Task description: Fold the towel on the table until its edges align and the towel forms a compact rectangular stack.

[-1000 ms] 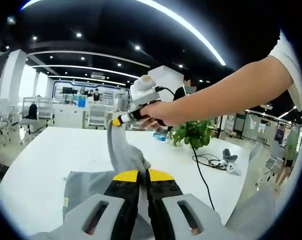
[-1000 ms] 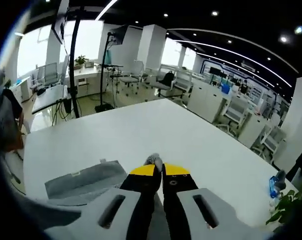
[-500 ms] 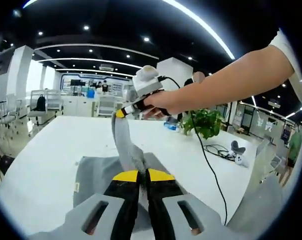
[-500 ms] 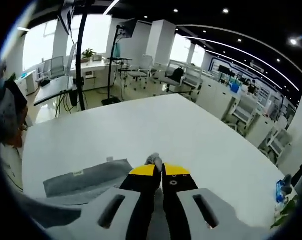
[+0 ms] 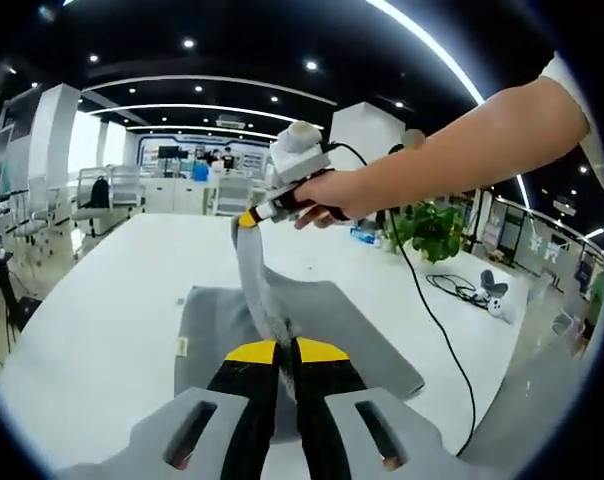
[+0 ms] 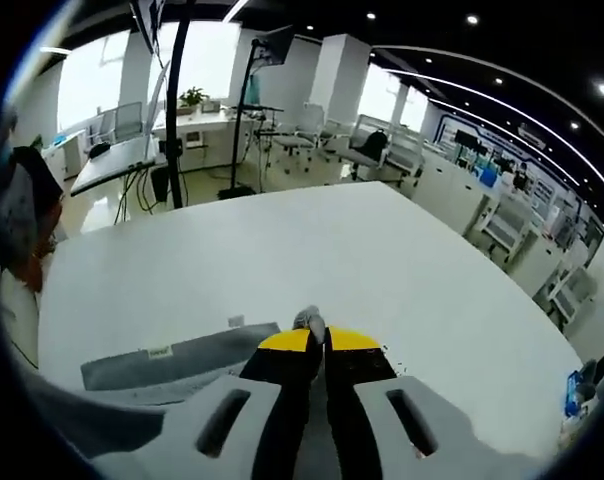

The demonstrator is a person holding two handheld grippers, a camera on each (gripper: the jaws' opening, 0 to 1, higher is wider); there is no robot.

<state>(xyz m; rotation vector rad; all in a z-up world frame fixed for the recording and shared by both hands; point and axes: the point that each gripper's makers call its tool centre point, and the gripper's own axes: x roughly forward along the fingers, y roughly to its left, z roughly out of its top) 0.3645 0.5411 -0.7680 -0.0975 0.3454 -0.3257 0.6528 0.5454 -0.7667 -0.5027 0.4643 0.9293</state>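
Observation:
A grey towel (image 5: pixel 322 320) lies partly spread on the white table (image 5: pixel 92 300), with one edge lifted into a taut strip. My left gripper (image 5: pixel 284 347) is shut on the near end of that strip. At the far end, the right gripper (image 5: pixel 248 218) pinches the towel's raised corner, held by a person's hand and bare arm reaching in from the right. In the right gripper view, my right gripper (image 6: pixel 317 335) is shut on a small fold of the towel (image 6: pixel 172 358), which sticks out between the yellow tips and trails left over the table (image 6: pixel 312 250).
A potted green plant (image 5: pixel 434 224), a black cable (image 5: pixel 437 330) and a small white device (image 5: pixel 494 305) sit on the table's far right. Desks, chairs and a black stand (image 6: pixel 177 100) fill the office beyond the table.
Both grippers have kept their hold while the views shifted. In the left gripper view more of the towel now lies spread on the table. The plant has slid right.

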